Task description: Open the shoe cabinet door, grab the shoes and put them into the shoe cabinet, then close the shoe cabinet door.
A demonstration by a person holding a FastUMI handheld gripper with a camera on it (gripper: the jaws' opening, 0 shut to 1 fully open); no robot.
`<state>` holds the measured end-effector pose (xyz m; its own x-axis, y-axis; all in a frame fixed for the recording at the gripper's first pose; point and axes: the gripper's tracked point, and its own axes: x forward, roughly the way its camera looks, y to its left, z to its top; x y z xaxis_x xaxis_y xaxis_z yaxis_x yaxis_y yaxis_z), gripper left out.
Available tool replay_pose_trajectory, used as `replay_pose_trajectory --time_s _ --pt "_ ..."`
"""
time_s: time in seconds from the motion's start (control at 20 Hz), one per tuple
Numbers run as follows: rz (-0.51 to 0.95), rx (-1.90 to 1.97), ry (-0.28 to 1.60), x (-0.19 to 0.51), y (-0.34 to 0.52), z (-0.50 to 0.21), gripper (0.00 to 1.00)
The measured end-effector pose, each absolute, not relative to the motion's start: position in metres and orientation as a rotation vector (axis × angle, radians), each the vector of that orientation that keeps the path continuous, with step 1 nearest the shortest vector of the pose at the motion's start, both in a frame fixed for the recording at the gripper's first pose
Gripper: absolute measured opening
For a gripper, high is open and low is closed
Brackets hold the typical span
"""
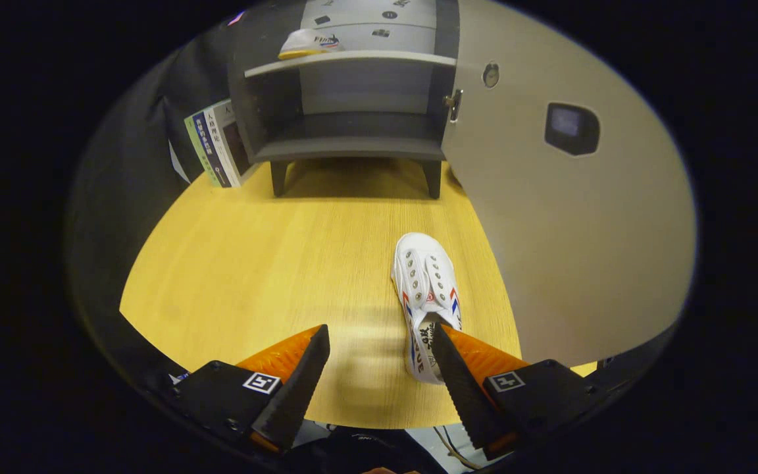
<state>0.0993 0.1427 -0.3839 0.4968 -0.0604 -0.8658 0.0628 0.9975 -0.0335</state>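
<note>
A white sneaker (pixel 426 283) with red and blue stripes lies on the yellow wooden table (pixel 274 263), toe pointing toward the cabinet. Its heel end sits just beside and under my right finger (pixel 468 375). My gripper (pixel 379 339) is open above the table, nothing between its fingers. Beyond it stands the grey shoe cabinet (pixel 353 112) with its door (pixel 570 217) swung wide open on the right. A second white sneaker (pixel 310 44) rests on the cabinet's upper shelf. The lower shelf (pixel 353 148) is bare.
A few books (pixel 218 145) lean upright against the cabinet's left side. The open door stands close along the right of the sneaker. The table's near edge curves just under my fingers.
</note>
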Motion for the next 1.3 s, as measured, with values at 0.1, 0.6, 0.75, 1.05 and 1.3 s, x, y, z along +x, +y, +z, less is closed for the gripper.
replay_pose_trajectory --time_s 0.1,0.6,0.75,1.05,1.3 --pt "-0.075 -0.044 1.083 0.097 0.137 -0.403 0.99" --pt "-0.014 -0.082 1.143 0.107 0.139 -0.456 0.99" --pt "-0.021 -0.085 1.108 0.12 0.135 -0.462 0.99" --pt "-0.058 -0.066 1.058 0.139 0.129 -0.468 0.83" --pt "-0.145 -0.077 1.066 0.142 0.106 -0.467 0.43"
